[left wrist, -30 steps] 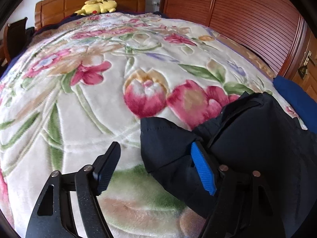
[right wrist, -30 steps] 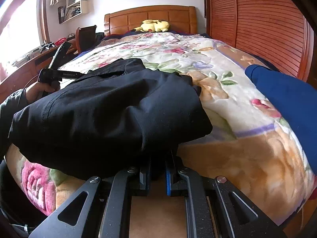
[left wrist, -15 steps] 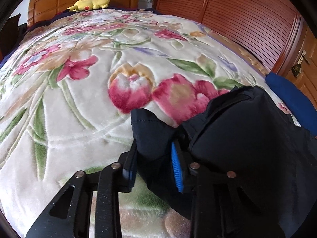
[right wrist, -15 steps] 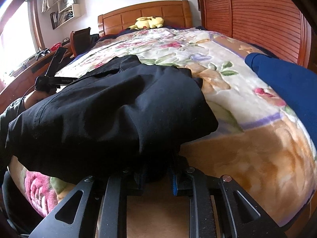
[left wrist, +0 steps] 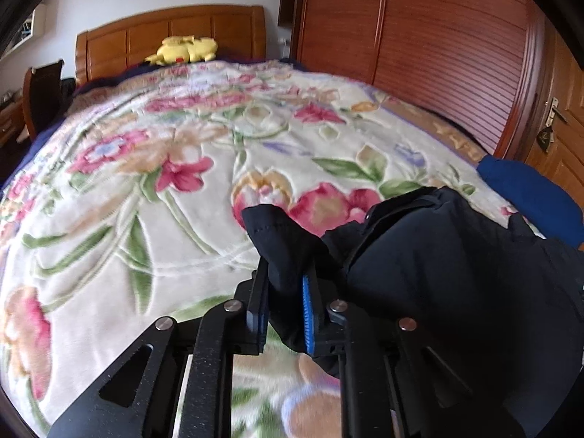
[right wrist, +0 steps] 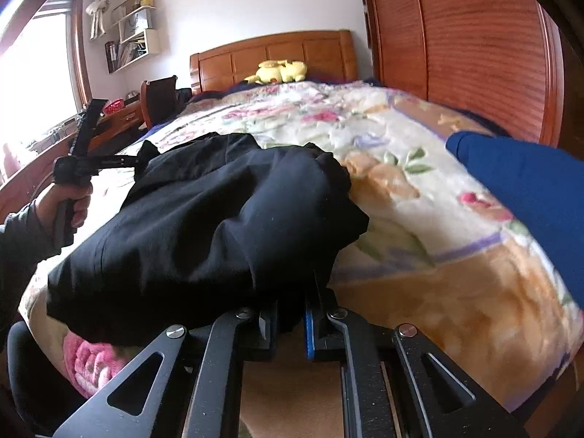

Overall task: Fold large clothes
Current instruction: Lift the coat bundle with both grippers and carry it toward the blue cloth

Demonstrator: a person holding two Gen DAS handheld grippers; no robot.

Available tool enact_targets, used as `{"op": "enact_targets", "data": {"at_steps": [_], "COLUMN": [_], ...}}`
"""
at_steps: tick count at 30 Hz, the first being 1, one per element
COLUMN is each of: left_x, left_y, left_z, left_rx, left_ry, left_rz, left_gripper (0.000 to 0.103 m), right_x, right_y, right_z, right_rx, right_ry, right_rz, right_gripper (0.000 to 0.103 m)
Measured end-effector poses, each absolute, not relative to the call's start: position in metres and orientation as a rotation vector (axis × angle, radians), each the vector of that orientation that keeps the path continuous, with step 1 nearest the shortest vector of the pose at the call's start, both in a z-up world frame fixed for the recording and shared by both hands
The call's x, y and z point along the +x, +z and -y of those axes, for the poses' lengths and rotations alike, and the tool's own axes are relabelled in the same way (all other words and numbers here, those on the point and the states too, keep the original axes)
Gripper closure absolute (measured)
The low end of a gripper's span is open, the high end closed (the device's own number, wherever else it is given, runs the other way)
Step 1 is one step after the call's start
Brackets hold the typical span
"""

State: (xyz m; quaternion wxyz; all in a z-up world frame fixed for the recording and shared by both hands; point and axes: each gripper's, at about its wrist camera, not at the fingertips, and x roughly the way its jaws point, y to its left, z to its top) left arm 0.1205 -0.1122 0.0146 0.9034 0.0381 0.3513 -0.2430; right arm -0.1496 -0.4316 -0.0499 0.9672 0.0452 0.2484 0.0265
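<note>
Left gripper (left wrist: 284, 306), its jaws just closed, is clamped on one corner of the single black garment (left wrist: 456, 273) lying on the floral blanket (left wrist: 146, 219); that thin pinch could slip if pulled. Right gripper (right wrist: 288, 323) is seen clamped on the garment's near edge; uneven pulling could skew the fold. One blue garment (right wrist: 529, 189) lies beside.

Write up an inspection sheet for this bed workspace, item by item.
Surface: floral plush blanket covering the bed.
Job's things: black garment bunched at the near edge, one corner lifted.
Clutter: blue cloth at the right; yellow plush toy by the wooden headboard.
Grippers: left gripper, jaws having just been closing, is shut on the garment's corner; right gripper is shut on its near edge.
Cables: nothing seen.
Surroundings: slatted wooden wardrobe, wall shelf, bright window.
</note>
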Motion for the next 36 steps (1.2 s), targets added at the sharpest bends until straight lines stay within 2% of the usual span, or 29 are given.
{"op": "enact_targets", "data": {"at_steps": [26, 36], "left_x": [0.057, 0.050], "left_y": [0.077, 0.105], "left_z": [0.104, 0.154], "left_rx": [0.118, 0.167], "left_ry": [-0.471, -0.464], "left_rz": [-0.591, -0.549], "left_gripper": [0.090, 0.091], "right_x": [-0.157, -0.158], "right_y": [-0.033, -0.027], "right_z": [0.428, 0.456], "right_rx": [-0.013, -0.048], "right_ry": [0.063, 0.081], "right_rz": [-0.397, -0.335], "right_gripper": [0.094, 0.095]}}
